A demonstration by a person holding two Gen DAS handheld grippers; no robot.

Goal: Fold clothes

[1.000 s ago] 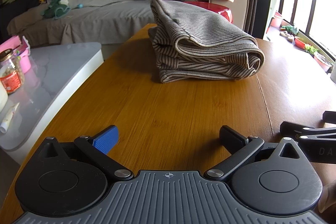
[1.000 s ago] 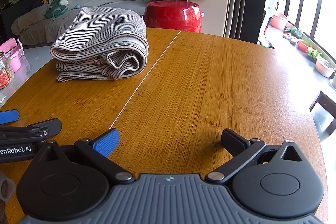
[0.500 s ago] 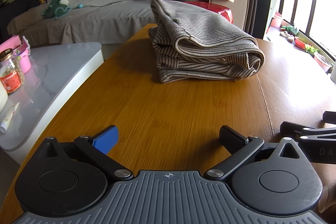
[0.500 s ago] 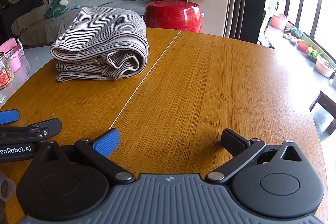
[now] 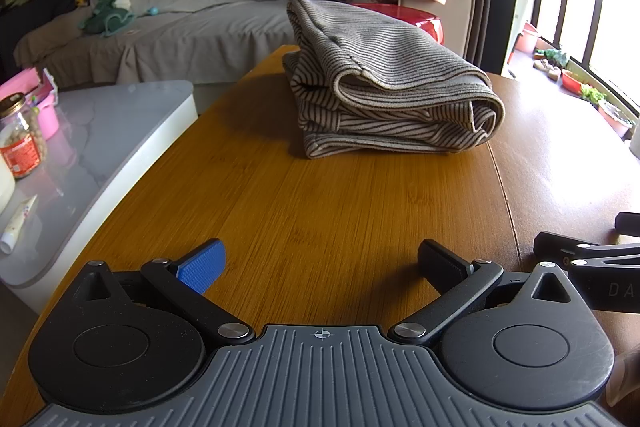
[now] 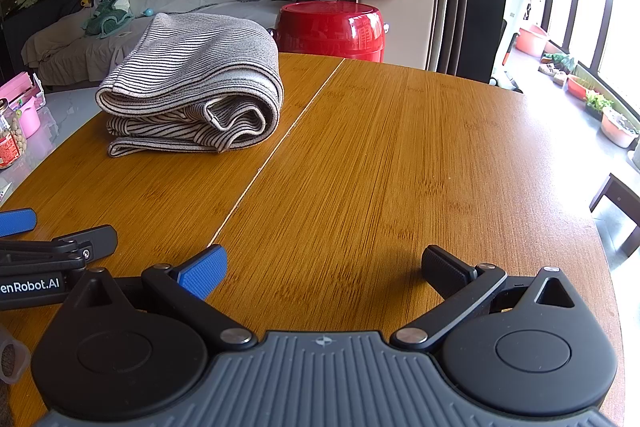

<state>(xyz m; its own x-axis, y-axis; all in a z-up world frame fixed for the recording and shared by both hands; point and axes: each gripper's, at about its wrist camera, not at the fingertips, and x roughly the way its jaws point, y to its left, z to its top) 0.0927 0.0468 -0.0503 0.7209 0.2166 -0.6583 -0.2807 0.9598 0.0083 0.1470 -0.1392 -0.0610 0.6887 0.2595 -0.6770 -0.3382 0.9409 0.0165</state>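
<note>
Your 2 grippers, left gripper [image 5: 320, 263] and right gripper [image 6: 323, 265], rest wide and empty; the striped garment [image 6: 192, 87] lies folded on the table [image 6: 400, 167], seemingly finished.

The left gripper [image 5: 320, 263] has a grey ribbed base at the bottom of the frame, with a small cross mark. Two round black discs sit beside it. Black arms with silver screws end in one blue pad and one black pad. The right gripper [image 6: 324, 265] looks the same. White letters read "enRobot.AI" at lower left.
</note>
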